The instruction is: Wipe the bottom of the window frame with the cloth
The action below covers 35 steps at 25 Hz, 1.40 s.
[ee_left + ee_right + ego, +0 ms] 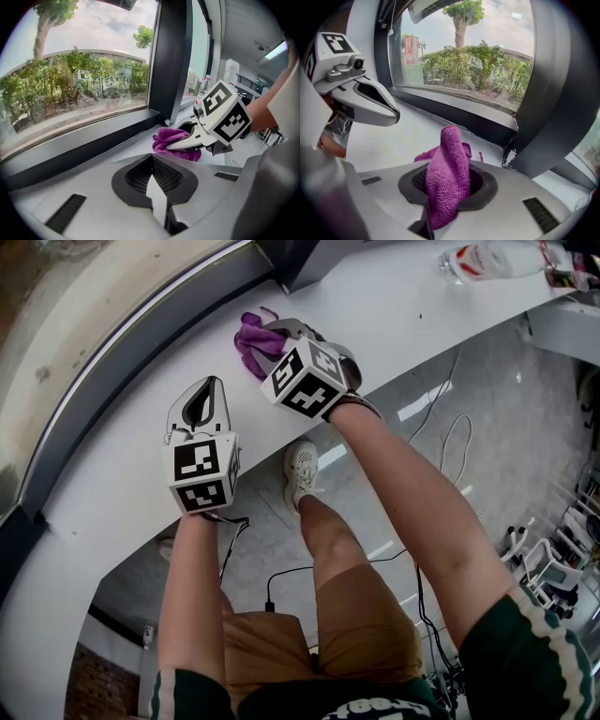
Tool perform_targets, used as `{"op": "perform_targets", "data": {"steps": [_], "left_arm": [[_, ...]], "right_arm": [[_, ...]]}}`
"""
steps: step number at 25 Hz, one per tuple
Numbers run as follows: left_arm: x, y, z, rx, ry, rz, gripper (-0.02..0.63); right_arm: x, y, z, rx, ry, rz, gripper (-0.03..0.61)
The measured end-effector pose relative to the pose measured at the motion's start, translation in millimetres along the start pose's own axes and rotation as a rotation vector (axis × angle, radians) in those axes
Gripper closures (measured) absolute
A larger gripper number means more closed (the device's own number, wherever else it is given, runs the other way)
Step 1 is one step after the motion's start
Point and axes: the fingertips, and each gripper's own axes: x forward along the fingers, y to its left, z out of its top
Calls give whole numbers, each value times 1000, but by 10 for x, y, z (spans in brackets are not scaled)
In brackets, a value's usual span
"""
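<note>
A purple cloth lies bunched on the white sill, close to the dark bottom rail of the window frame. My right gripper is shut on it. In the right gripper view the cloth stands up out of the gripper, with the frame rail just beyond. My left gripper hovers over the sill to the left, shut and empty. The left gripper looks at the cloth, the right gripper and the rail.
A dark upright mullion meets the rail just right of the cloth, also seen as the mullion. A plastic bottle lies on the sill far right. Below the sill edge are the person's legs, a shoe and floor cables.
</note>
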Motion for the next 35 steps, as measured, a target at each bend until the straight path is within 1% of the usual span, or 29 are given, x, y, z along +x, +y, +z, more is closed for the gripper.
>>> {"op": "perform_targets", "data": {"steps": [7, 11, 14, 16, 24, 30, 35], "left_arm": [[116, -208, 180, -8, -8, 12, 606], [97, -345, 228, -15, -9, 11, 606], [86, -447, 236, -18, -7, 1, 606], [82, -476, 243, -19, -5, -3, 606], [-18, -515, 286, -6, -5, -8, 606], [-31, -546, 172, -6, 15, -11, 606], [27, -685, 74, 1, 25, -23, 606]], "right_arm": [[-137, -326, -227, 25, 13, -15, 482], [-213, -507, -341, 54, 41, -60, 482], [-249, -607, -409, 101, 60, -100, 482], [-246, -621, -421, 123, 61, -108, 483], [-274, -571, -453, 141, 68, -100, 483], [-356, -500, -569, 152, 65, -111, 483], [-460, -385, -683, 148, 49, -128, 483]]}}
